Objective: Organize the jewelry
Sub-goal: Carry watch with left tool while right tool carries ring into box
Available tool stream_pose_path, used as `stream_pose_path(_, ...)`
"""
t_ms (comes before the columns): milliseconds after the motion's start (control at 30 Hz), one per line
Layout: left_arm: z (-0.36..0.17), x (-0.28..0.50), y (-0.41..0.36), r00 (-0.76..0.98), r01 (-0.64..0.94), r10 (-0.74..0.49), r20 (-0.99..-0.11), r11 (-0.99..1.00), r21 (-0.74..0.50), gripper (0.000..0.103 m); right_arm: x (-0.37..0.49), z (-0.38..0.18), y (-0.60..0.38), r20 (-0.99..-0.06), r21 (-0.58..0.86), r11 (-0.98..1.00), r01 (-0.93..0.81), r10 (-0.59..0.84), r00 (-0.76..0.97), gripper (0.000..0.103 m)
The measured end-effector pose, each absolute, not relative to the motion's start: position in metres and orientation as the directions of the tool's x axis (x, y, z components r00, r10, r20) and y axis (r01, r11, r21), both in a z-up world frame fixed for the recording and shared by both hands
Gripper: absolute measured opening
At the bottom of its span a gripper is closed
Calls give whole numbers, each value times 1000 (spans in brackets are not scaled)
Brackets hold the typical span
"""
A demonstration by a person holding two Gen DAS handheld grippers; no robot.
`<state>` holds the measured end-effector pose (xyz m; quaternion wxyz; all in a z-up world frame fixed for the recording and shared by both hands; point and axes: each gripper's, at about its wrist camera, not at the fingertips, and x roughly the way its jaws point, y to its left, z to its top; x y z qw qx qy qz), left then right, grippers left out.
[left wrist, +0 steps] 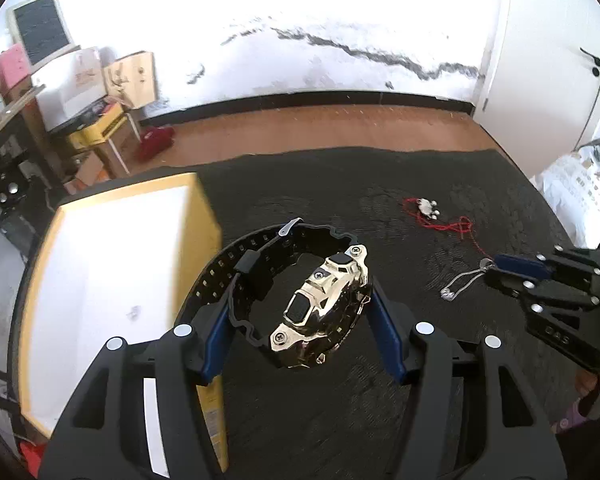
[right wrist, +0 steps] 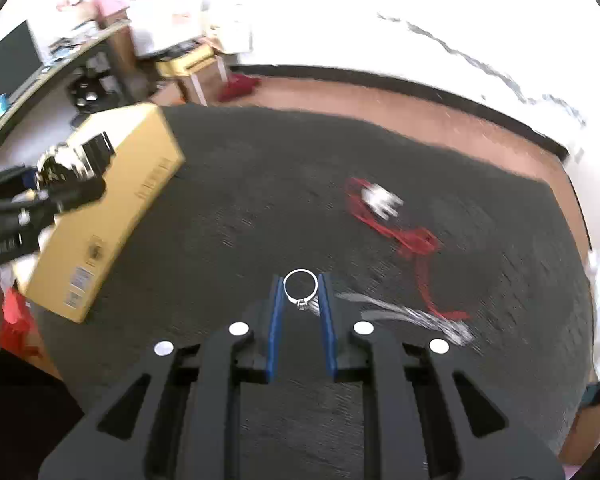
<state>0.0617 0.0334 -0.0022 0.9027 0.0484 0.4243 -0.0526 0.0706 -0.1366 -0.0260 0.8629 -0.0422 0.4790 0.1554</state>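
- The watch is hanging in the left claw, its pads pinching the case sideways; its strap loop is pointing away, toward the far wall.
- The yellow box is lying just left of it, nearer to this hand.
- The right claw is pinching a ring upright, above the tabletop, farther from the box.

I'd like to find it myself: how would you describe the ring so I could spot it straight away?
Start at the dark mat with the yellow box at its left edge. Above the mat's near side, the right gripper holds the ring between blue jaws. It is a thin silver hoop with a small stone, unlike the chunky gold watch or the red cord.
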Motion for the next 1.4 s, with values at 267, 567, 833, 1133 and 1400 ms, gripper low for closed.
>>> stream_pose_path(267,22,28,116,677,33,4,-736,999,35,60,73,5,-19,-809,89,887,-453,330,486,18)
stream_pose_path(567,17,13,218,671,-116,90,-736,993,16,60,74,15,96,-801,83,819,-567,393,451,18)
stream_pose_path(833,-6,11,273,621,-209,151,-769,978,23,60,86,-9,167,-831,79,772,-631,401,387,18)
stream_pose_path(1133,-17,13,292,602,-228,168,-780,973,33,60,102,-45,198,-866,74,760,-646,370,336,18)
stream_pose_path(1400,-21,13,299,595,-234,168,-786,972,30,60,103,-54,198,-875,53,759,-649,348,336,18)
